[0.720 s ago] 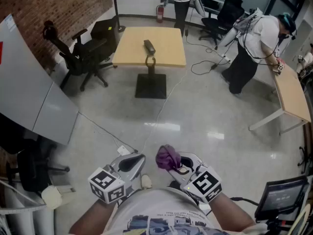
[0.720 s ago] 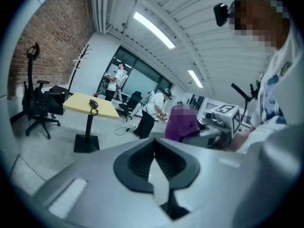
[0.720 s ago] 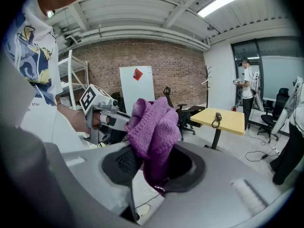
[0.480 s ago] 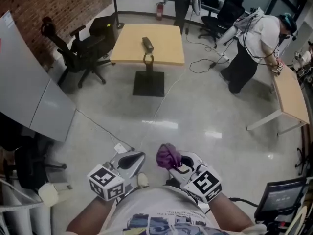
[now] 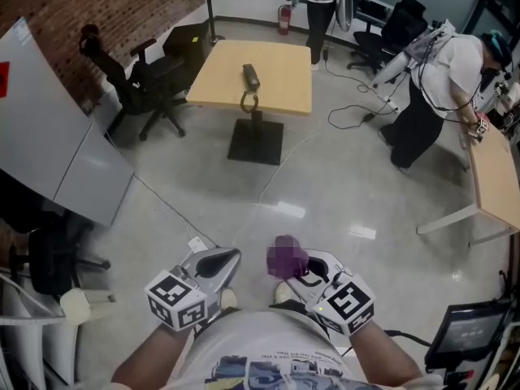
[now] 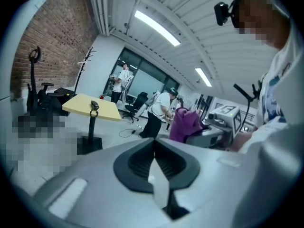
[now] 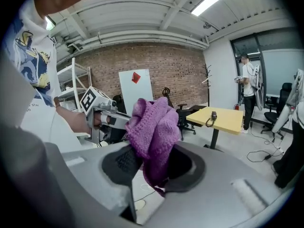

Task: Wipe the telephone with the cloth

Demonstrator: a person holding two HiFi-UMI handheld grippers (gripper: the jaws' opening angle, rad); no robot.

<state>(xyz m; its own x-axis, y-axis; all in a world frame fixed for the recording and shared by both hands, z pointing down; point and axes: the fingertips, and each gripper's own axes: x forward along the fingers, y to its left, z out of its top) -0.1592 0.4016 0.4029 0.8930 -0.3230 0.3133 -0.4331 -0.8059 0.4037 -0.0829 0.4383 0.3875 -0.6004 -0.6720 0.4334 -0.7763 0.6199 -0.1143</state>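
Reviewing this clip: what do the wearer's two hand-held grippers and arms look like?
The left hand-held gripper and the right hand-held gripper have pale grey, rounded shells with black ribbed pads. Each carries a cube with black-and-white square markers. The person wears a white T-shirt with a blue print. No sleeves cover the forearms.

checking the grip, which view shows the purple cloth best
The right gripper view: the purple cloth is large, clamped in the right gripper. The head view shows it small and blurred; the left gripper view, small at one side.
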